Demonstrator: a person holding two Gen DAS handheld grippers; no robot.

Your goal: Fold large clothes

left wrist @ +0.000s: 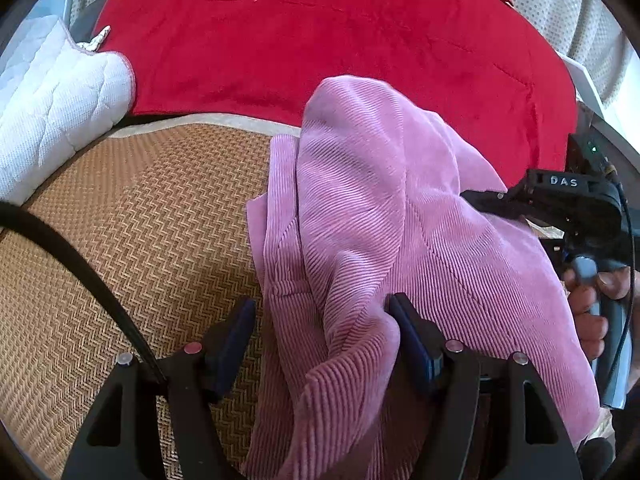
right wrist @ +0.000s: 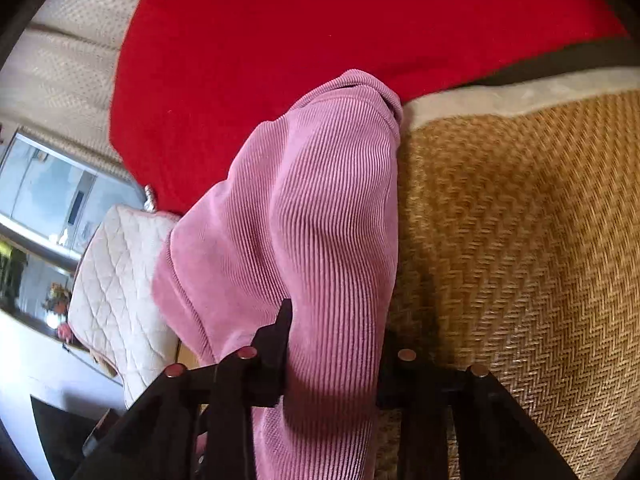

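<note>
A pink corduroy garment (left wrist: 380, 220) lies bunched on a woven straw mat (left wrist: 140, 220). My left gripper (left wrist: 320, 312) is open, its jaws wide apart, with a fold of the pink cloth lying between them against the right finger (left wrist: 408, 328). The right gripper shows at the right of the left wrist view (left wrist: 480, 200), its tips buried in the cloth. In the right wrist view the pink garment (right wrist: 320, 220) fills the gap between the right gripper's (right wrist: 336, 336) fingers, which stand apart with the cloth between them.
A red blanket (left wrist: 320, 40) lies beyond the mat. A white quilted pad (left wrist: 52, 100) sits at the left; it also shows in the right wrist view (right wrist: 116, 296). A black cable (left wrist: 72, 256) crosses the mat. The mat (right wrist: 520, 240) extends right.
</note>
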